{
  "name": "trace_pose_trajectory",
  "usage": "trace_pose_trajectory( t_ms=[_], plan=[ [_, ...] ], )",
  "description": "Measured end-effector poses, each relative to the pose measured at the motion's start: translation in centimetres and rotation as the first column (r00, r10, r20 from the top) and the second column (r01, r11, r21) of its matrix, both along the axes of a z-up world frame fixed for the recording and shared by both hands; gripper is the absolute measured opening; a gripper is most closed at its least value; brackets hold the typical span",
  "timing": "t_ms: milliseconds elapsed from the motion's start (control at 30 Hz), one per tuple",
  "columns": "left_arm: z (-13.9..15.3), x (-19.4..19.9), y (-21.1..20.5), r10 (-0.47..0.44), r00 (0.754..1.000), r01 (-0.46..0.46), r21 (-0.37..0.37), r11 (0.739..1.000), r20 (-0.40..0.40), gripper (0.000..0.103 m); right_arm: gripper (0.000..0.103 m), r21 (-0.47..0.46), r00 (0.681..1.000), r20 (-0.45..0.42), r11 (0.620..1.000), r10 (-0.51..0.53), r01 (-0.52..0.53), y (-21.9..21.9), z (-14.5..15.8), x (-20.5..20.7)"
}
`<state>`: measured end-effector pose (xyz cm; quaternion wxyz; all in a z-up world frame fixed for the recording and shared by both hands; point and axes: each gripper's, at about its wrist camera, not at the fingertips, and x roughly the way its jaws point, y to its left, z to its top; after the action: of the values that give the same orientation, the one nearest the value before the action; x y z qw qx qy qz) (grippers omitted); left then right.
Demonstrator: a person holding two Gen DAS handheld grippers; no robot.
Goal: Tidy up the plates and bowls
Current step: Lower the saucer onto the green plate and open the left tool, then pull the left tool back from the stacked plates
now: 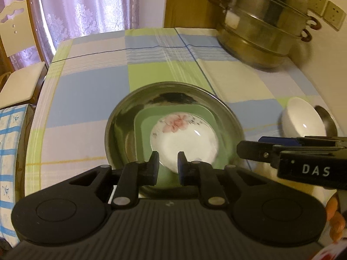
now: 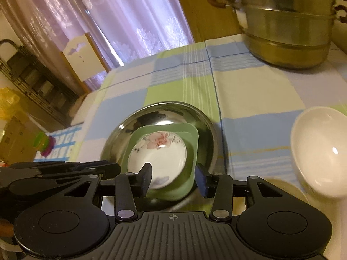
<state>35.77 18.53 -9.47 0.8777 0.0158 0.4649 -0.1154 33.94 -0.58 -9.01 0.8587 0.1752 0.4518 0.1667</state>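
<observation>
A round steel dish sits on the checked tablecloth with a green square plate nested in it. A white flowered bowl rests on the green plate. My left gripper hovers over the near rim of this stack, its jaws a narrow gap apart with nothing between them. My right gripper hangs over the same stack, open wide and empty; its fingers also show from the side. A plain white bowl stands tilted at the right against a steel bowl.
A tall steel steamer pot stands at the table's back right by the wall. A wooden chair is at the left edge, before purple curtains. A blue-patterned box lies at the near left. A shelf rack stands beyond the table.
</observation>
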Motion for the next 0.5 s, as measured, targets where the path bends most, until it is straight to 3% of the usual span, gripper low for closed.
trace_pose_trajectory(
  t_ms=[500],
  plan=[
    [2.4,-9.5,-3.6,-0.046,0.999,0.045,-0.021,0.999,-0.018,0.015,0.047,0.038,0.999,-0.023,0.999,-0.029,0.03,-5.4,2.2,-10.4]
  ],
)
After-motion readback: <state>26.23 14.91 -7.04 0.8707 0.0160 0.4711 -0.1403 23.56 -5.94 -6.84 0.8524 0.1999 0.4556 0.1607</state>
